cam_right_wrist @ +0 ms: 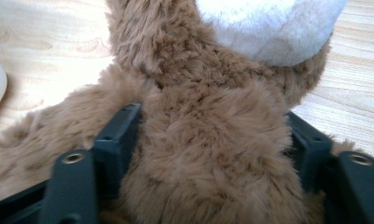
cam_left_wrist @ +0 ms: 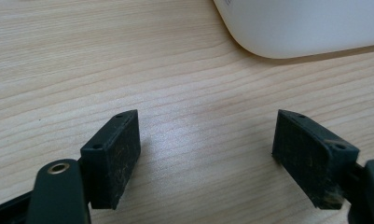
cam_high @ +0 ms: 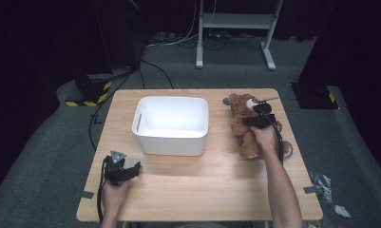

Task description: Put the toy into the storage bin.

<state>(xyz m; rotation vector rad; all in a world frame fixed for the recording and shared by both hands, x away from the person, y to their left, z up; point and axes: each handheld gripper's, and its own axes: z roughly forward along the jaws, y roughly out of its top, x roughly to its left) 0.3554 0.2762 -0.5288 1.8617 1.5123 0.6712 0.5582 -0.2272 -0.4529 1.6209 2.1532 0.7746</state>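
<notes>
Nearest the person, at the front left of the pale wooden table (cam_high: 197,185), the left black two-jaw gripper (cam_high: 137,166) rests low over the boards in the left hand (cam_high: 113,194). In the left gripper view its jaws stand wide apart with only bare wood grain between them, released and holding nothing, and a corner of the white rectangular plastic bin (cam_left_wrist: 306,28) lies just beyond them.

Farther in, the bin (cam_high: 171,137) stands near the middle of the table, well apart from the left gripper.

On the right side, the right hand (cam_high: 266,137) reaches forward with the right black two-jaw gripper (cam_high: 254,111) laid over the brown furry plush teddy bear (cam_high: 242,130), which lies flat on the table to the right of the bin, its head toward the far edge. In the right gripper view the bear's body (cam_right_wrist: 208,158) fills the gap between the two jaws, fur touching both pads, white muzzle just beyond. The jaws are wide around the plush; whether they already squeeze it I cannot tell.
</notes>
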